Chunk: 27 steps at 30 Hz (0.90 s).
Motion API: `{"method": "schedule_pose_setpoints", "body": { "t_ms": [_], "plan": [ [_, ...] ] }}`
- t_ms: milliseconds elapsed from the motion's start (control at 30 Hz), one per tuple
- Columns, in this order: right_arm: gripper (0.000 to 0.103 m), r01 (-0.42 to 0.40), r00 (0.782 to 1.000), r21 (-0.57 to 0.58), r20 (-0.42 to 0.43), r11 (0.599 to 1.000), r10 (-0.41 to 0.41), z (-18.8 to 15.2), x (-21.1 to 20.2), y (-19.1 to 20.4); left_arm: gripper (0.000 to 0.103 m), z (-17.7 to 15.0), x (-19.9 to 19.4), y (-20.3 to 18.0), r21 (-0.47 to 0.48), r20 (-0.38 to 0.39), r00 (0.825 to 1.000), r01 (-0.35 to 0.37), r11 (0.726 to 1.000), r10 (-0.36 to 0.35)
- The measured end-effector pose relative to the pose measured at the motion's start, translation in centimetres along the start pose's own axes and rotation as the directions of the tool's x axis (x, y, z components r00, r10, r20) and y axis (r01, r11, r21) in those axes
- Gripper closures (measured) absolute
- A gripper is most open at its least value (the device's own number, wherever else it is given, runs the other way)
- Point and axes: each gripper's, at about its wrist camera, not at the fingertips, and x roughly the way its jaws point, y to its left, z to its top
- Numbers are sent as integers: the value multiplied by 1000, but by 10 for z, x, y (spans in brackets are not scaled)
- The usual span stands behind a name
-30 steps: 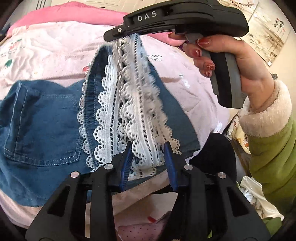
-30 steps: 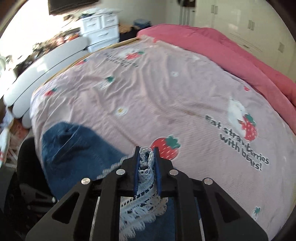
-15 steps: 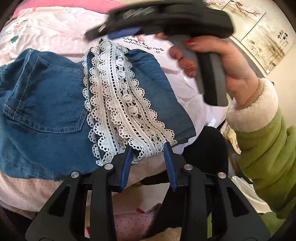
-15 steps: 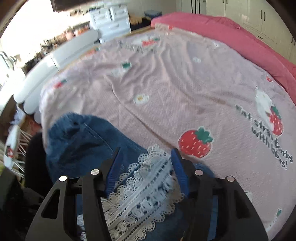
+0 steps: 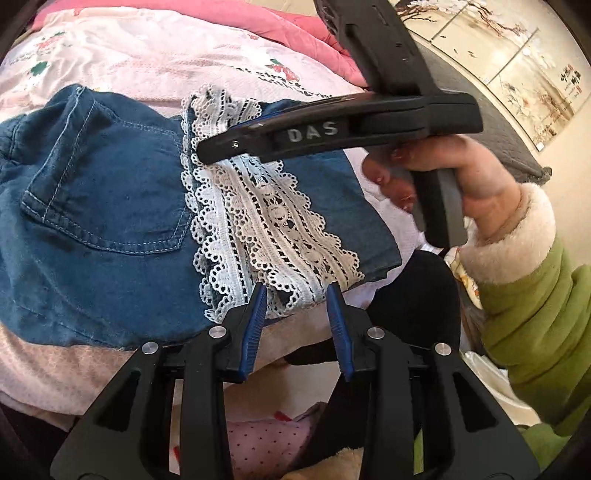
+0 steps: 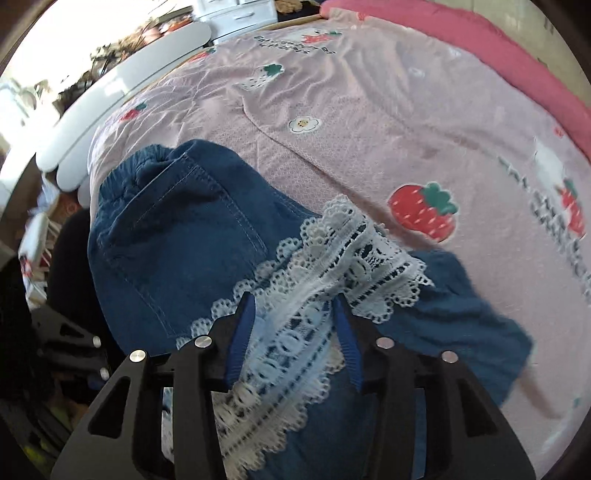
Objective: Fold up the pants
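Since a second ago, the lace-trimmed denim pants (image 5: 110, 206) are lying folded on the pink strawberry bedsheet (image 6: 369, 122), no longer lifted. Right gripper (image 6: 293, 325), having let go, is now closing, lace between its pads unpinched. Left gripper (image 5: 295, 306) is standing narrow, apparently gripping nothing. Snagged lace could be dragging the fold open.

Pants (image 5: 99, 206) lying on the bedsheet (image 5: 155, 55), lace hem (image 5: 266, 218) folded over them to the right of the back pocket (image 5: 110, 192), quilt (image 5: 229, 14) bunched at the far side
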Motion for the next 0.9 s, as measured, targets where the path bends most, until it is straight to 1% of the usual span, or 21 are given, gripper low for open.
{"method": "schedule_pose_setpoints", "body": {
  "t_ms": [33,67,133,200,267,300,333,367,400,433,467,533,600,667,700,733,833,900],
  "plan": [
    [57,-6,1000,9,5,1000,6,1,1,0,83,2,-2,-1,3,1,1000,-6,1000,6],
    [56,-15,1000,12,6,1000,15,2,1,0,85,2,-2,-1,6,1,1000,-14,1000,14],
    [54,-16,1000,8,1,1000,16,4,-5,0,85,3,-1,-2,9,1,1000,-18,1000,18],
    [53,-18,1000,-5,19,1000,18,5,-17,0,85,2,-5,-4,29,13,999,-40,999,40],
    [48,-12,998,-20,57,1000,13,10,-33,1,85,3,-10,-5,35,21,998,-57,998,56],
    [43,-7,997,-22,70,1000,9,12,-39,1,85,4,-12,-5,38,28,997,-66,997,65],
    [40,2,997,-27,78,1000,0,15,-44,2,82,4,-15,-5,39,35,996,-79,996,78],
    [40,11,997,-35,81,999,-8,19,-46,3,77,4,-18,-5,38,40,995,-89,995,87],
    [40,18,996,-41,84,999,-15,22,-48,5,75,5,-22,-4,36,51,994,-103,994,101],
    [38,20,996,-50,86,999,-16,25,-48,7,68,5,-24,-3,36,55,992,-115,993,113],
    [37,21,996,-57,89,998,-16,27,-49,10,64,4,-27,-2,36,60,990,-126,991,124],
    [32,26,995,-73,97,997,-18,33,-49,16,60,3,-33,1,35,73,985,-158,987,155],
    [32,20,995,-91,95,996,-11,39,-46,25,56,1,-41,4,33,89,979,-189,981,186],
    [28,18,996,-111,92,994,-7,43,-44,32,50,0,-46,7,29,99,973,-214,976,210],
    [26,18,996,-115,91,993,-8,44,-43,35,49,-1,-49,8,26,104,968,-233,972,229],
    [24,19,996,-126,88,992,-8,47,-41,40,46,-1,-51,9,21,109,964,-245,969,241],
    [21,23,996,-143,90,989,-11,54,-37,49,40,-4,-58,16,0,119,957,-266,964,264],
    [20,24,996,-152,86,988,-11,60,-33,54,37,-6,-63,22,-13,125,952,-280,960,279]
  ]
}}
